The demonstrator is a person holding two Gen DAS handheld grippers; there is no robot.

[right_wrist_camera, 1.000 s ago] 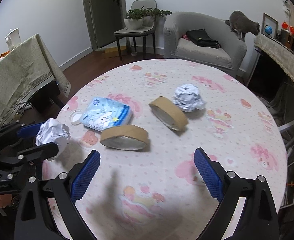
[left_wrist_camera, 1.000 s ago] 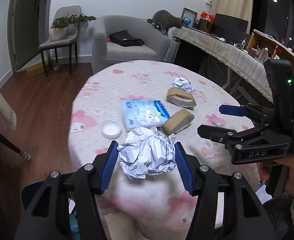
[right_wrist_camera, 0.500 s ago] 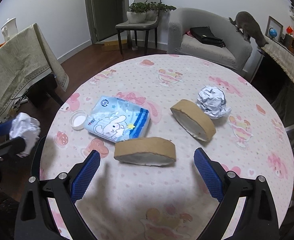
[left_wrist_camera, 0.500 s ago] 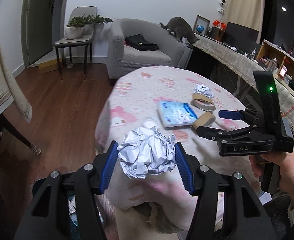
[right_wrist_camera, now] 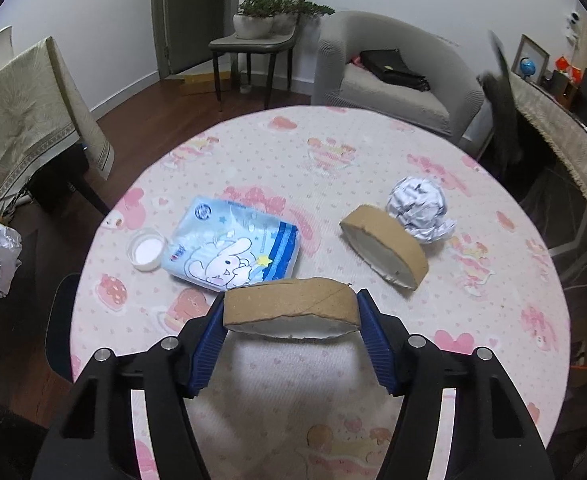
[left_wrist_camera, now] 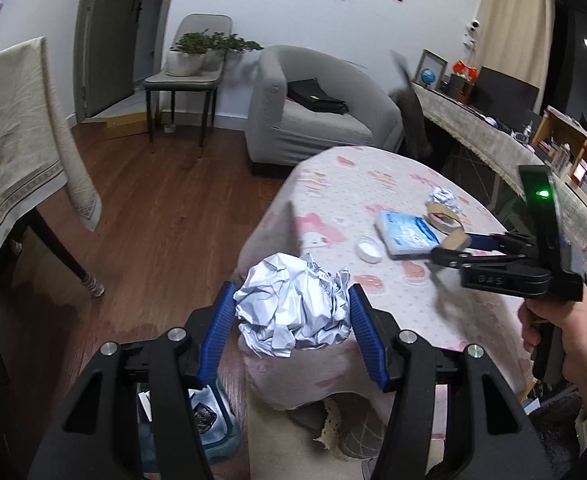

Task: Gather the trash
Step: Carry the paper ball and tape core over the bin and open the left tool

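Here the crumpled foil ball (left_wrist_camera: 293, 304) sat clamped between the blue pads of the left claw (left_wrist_camera: 291, 312), held off the near edge of the round worktop (right_wrist_camera: 373, 152) and above the wooden floor (left_wrist_camera: 153, 220). The right claw (right_wrist_camera: 291, 320) was closing its jaws on a flattened cardboard tape ring (right_wrist_camera: 291, 304), both pads already touching the ring's ends, with the ring low over the worktop's pink patterned cloth. In the left view that same claw (left_wrist_camera: 459, 246) reached in from the right, gripped by a hand (left_wrist_camera: 561, 332), the ring (left_wrist_camera: 455, 239) showing at its tip. Just beyond the ring lay a blue tissue pack (right_wrist_camera: 235, 250) with a cartoon rabbit, and a small white lid (right_wrist_camera: 147, 249) rested beside the pack on its left. Farther right, a second cardboard ring (right_wrist_camera: 385, 246) lay tilted, touching a second foil ball (right_wrist_camera: 419, 208) behind it. Past the worktop stood a grey armchair (right_wrist_camera: 397, 76) with a black bag (right_wrist_camera: 393, 69) on its seat, and a chair (right_wrist_camera: 261, 36) carrying potted plants (right_wrist_camera: 281, 14).
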